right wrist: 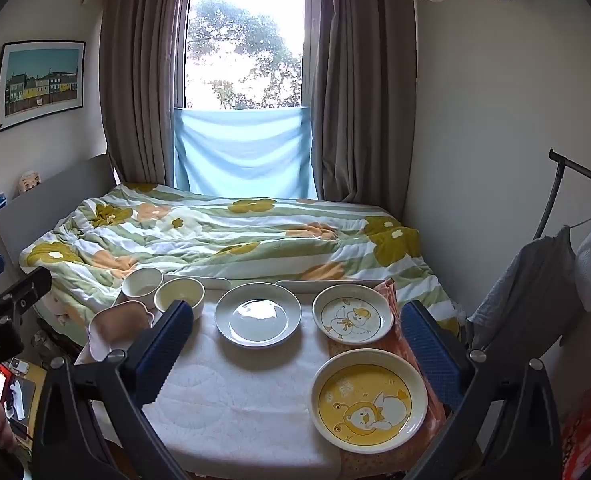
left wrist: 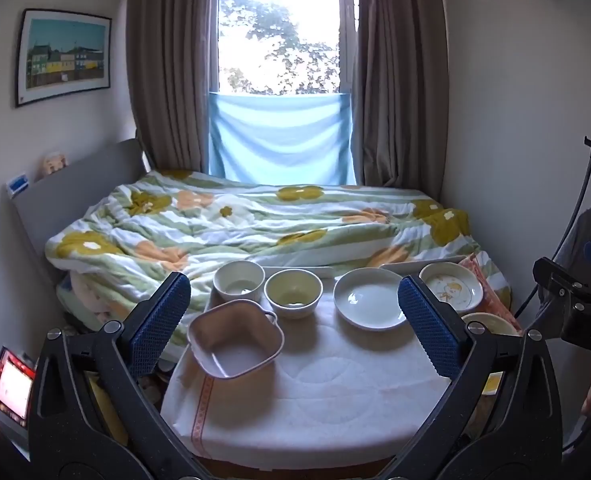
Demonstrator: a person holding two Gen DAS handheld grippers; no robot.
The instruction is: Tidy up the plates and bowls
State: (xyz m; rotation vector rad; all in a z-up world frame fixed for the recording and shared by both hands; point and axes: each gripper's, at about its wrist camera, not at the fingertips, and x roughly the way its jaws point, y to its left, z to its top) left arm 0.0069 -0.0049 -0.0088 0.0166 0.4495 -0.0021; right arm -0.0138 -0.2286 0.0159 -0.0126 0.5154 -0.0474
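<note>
On the white quilted cloth covering the table point(right wrist: 231, 400), a pink square handled dish point(left wrist: 235, 338) sat near left, a white bowl point(left wrist: 239, 280) and a pale yellow bowl point(left wrist: 293, 292) behind it. A plain white plate point(right wrist: 258, 314) lay centre, a white duck-print plate point(right wrist: 353, 314) far right, a yellow cartoon plate point(right wrist: 369, 400) near right. Both the left gripper point(left wrist: 295, 326) and right gripper point(right wrist: 295, 354) hovered with fingers spread wide, grasping nothing

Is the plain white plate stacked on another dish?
No, the plain white plate sits alone on the white cloth, apart from the others.
</note>
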